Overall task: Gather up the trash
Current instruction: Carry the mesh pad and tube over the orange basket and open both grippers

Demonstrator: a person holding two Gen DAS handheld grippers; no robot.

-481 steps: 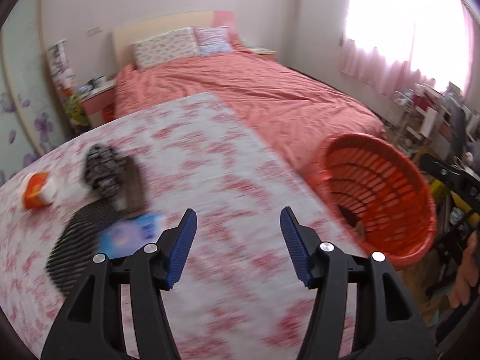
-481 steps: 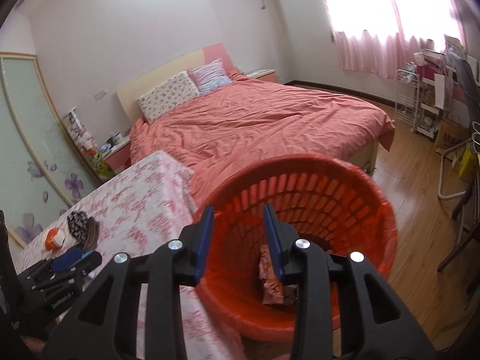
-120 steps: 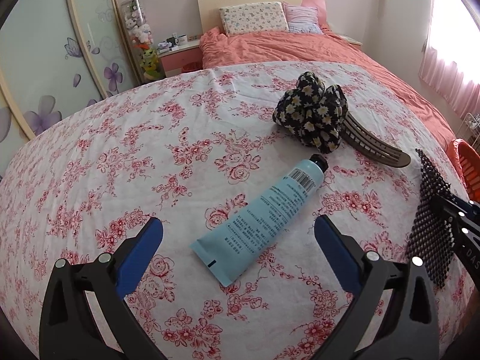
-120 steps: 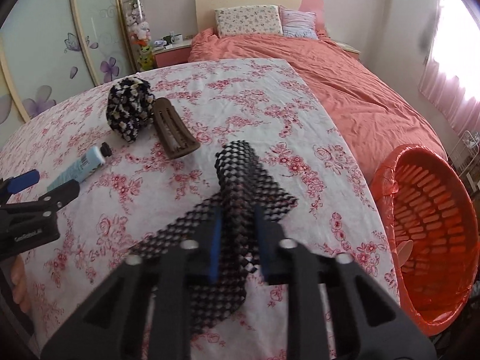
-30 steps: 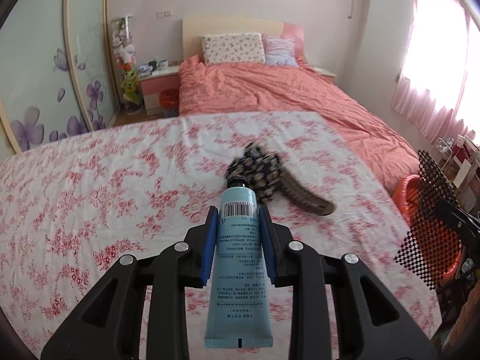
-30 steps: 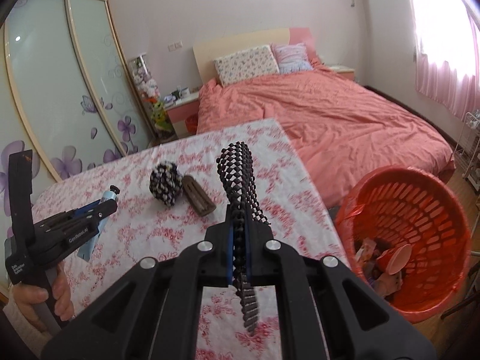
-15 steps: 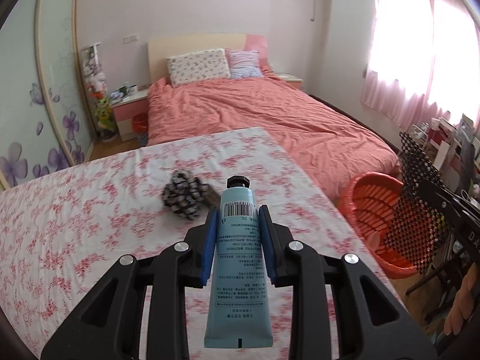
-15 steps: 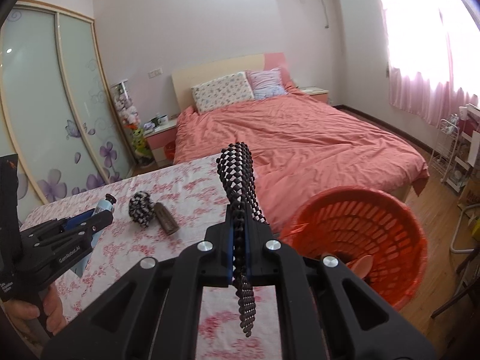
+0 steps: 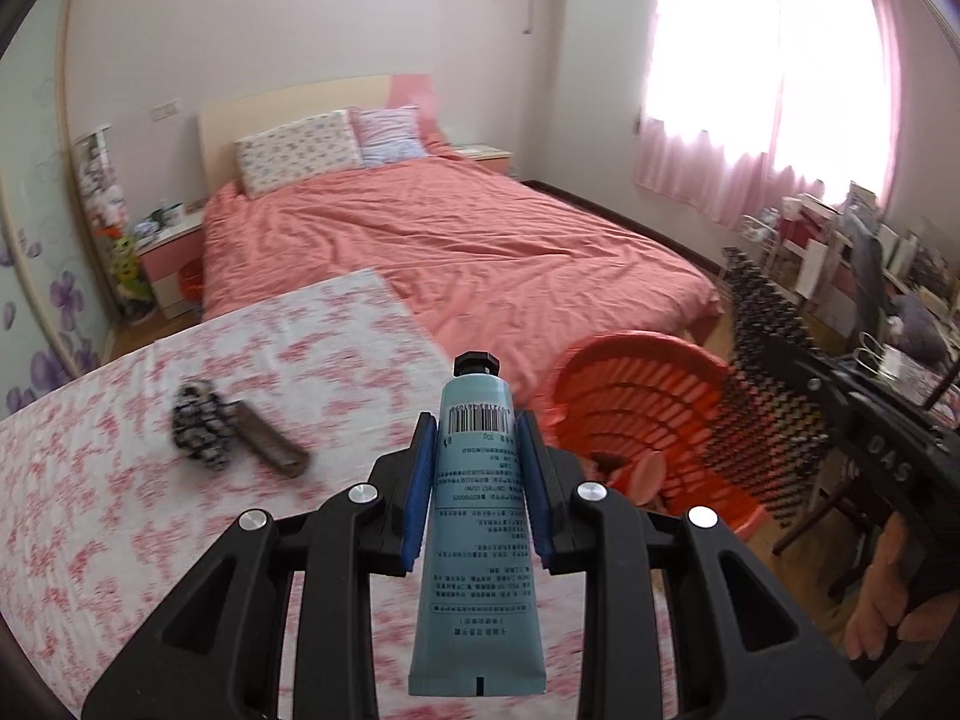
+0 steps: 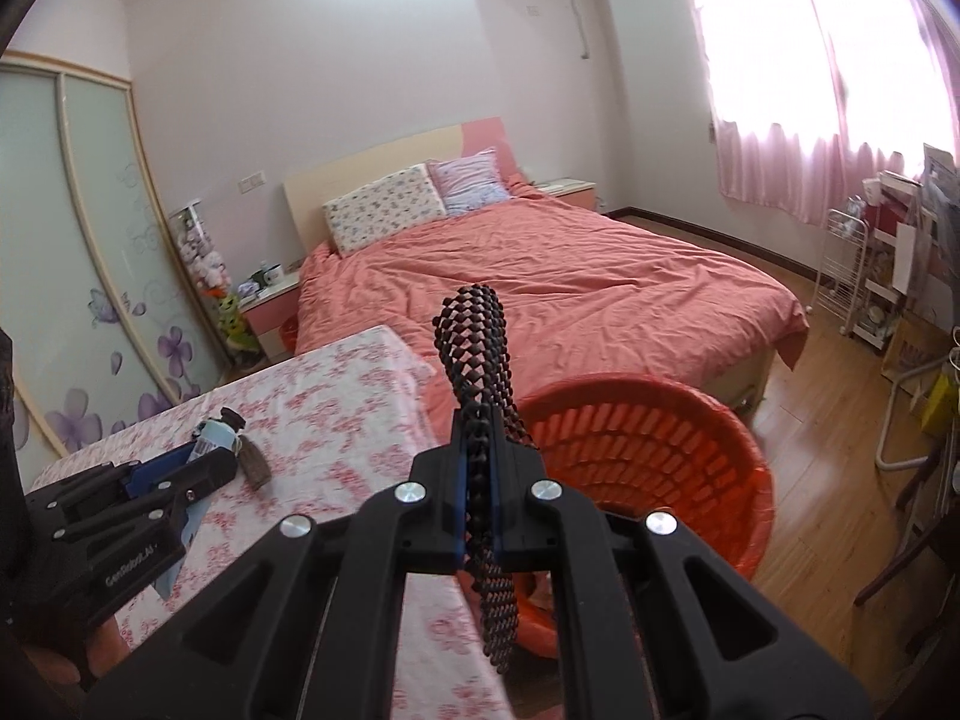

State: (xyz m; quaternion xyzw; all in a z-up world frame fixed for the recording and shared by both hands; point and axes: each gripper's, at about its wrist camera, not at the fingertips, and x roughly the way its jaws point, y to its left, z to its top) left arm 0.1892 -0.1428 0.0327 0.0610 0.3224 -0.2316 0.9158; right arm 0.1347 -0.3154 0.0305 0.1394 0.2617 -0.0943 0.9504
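My left gripper is shut on a light blue tube with a black cap, held upright over the floral tablecloth's right end. The orange basket stands on the floor just past the table edge, ahead and to the right. My right gripper is shut on a black mesh mat, which hangs folded above the near rim of the basket. The left wrist view shows the mesh mat at the right, over the basket's rim. The left gripper shows at the right wrist view's left.
A black floral scrunchie and a brown comb-like piece lie on the table. Some trash sits in the basket. A bed with a salmon cover lies beyond. Shelves and a chair crowd the right wall. A hand holds the right gripper.
Both grippers have swung right, away from the table middle and toward the basket, each keeping its grip. The basket looms larger; the scrunchie and comb have slid left in view.
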